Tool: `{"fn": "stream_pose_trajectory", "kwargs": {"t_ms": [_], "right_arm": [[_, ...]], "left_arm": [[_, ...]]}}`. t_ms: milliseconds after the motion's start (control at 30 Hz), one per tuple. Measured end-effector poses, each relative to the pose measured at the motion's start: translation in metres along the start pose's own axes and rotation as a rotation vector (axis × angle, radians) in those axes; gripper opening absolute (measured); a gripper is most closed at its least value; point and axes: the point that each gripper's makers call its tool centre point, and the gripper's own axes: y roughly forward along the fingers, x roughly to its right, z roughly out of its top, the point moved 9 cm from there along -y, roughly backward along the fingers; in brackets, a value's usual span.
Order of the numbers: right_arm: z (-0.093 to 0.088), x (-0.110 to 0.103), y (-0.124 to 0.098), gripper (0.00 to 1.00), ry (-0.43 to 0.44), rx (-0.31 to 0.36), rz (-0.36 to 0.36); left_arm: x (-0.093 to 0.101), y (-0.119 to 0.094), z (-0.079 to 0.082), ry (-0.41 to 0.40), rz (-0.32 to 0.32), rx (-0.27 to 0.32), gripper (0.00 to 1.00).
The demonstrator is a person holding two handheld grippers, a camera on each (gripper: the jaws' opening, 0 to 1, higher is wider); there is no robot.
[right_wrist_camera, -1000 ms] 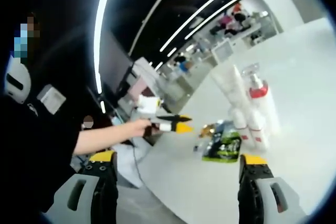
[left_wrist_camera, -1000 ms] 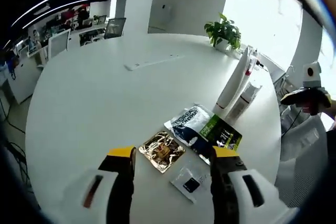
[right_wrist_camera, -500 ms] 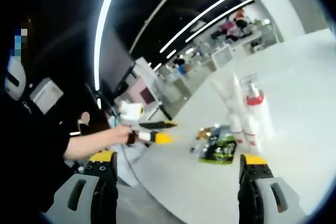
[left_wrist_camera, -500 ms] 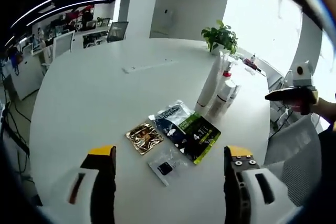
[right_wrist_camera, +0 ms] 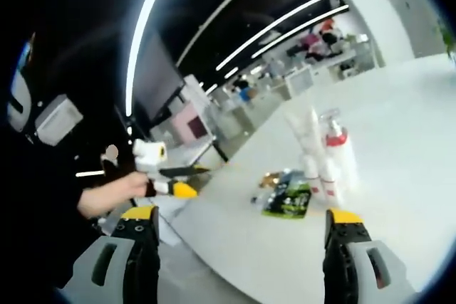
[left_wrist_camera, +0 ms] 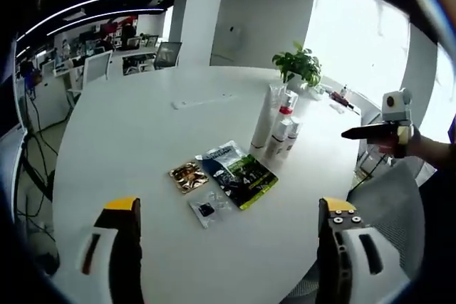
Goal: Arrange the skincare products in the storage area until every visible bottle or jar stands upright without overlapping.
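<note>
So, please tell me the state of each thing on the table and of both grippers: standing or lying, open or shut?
Bottles: upright, grouped close together.
Green sachet: lying flat.
Blue sachet: lying flat, partly under the green sachet.
Gold sachet: lying flat.
Clear sachet: lying flat.
Plant: upright at the far edge.
Left gripper: open, holds nothing.
Right gripper: open, holds nothing.

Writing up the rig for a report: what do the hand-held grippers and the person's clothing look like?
Each hand-held gripper, left and right, has two black jaws with yellow tips, set on pale grey housings with slot-shaped cut-outs. Seen from the other side, each carries a white box on top. The person's sleeve is black.
</note>
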Motion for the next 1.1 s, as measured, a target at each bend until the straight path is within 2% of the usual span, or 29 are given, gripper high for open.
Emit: {"fn": "stream_pose_trajectory", "kwargs": {"t_ms": [200,533,900,1100], "right_arm": [[-0.003,0.000,-0.010,0.99,-0.006,0.000,-0.012],[-0.009,-0.003,-0.025,0.99,0.002,0.013,-0.029],[-0.012,-0.007,-0.031,0.99,-0.005,0.016,-0.036],[-0.013,-0.008,-0.031,0.99,-0.016,0.011,-0.040]], "left_arm": [[0.014,-0.017,-0.007,-0.045,0.014,0.019,0.99],[0.040,-0.044,-0.019,-0.032,0.054,0.036,0.99],[0.056,-0.056,-0.038,-0.043,0.061,0.016,0.99],[0.063,-0.057,-0.043,-0.034,0.065,0.009,0.99]]}}
